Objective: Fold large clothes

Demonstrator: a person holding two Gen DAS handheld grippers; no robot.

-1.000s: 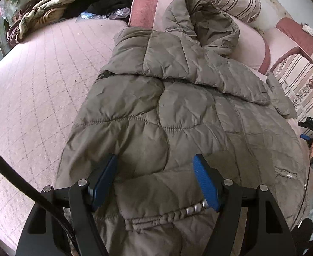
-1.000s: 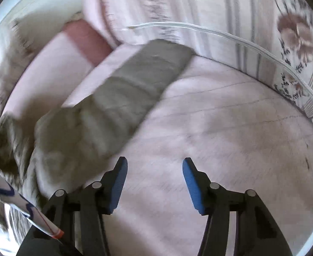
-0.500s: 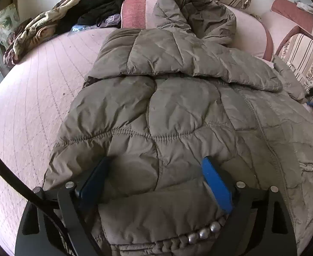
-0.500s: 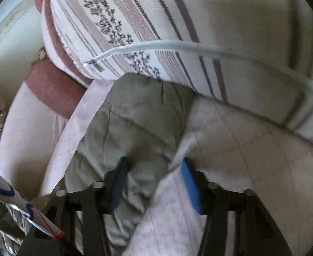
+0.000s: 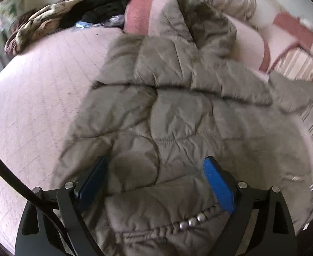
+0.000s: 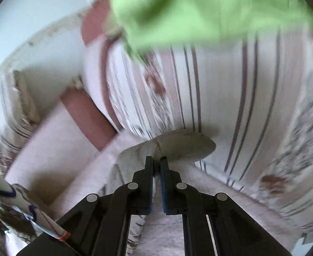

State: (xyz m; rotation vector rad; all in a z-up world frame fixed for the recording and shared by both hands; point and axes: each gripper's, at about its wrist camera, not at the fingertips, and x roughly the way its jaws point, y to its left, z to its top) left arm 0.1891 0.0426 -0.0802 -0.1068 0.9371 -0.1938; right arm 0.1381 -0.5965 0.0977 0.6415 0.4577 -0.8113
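The olive quilted jacket [image 5: 173,115] lay spread on the pink bed [image 5: 38,98], its hood up against the pillows at the head edge of the bed, its hem with a row of metal snaps [image 5: 190,221] nearest to the left wrist camera; one sleeve [image 5: 295,93] reached out toward the right edge of the bed, and there the picture was blurred. The left gripper [image 5: 154,183] hung over the lower part of the jacket; its jaws had just been opening and stood wide, with the padded cloth lying between the blue pads [image 5: 218,187] but not pressed by them. The right gripper [image 6: 156,179] was closed; its jaws had just been closing, and they pinched the pale end of the jacket sleeve [image 6: 184,147], which bulged in front of the fingertips. Behind it stood a striped pillow [image 6: 199,89] with a flower print, and a green cloth [image 6: 199,6] lay on top of that, blurred. A heap of other clothes [image 5: 49,25] lay at the far left corner of the bed.
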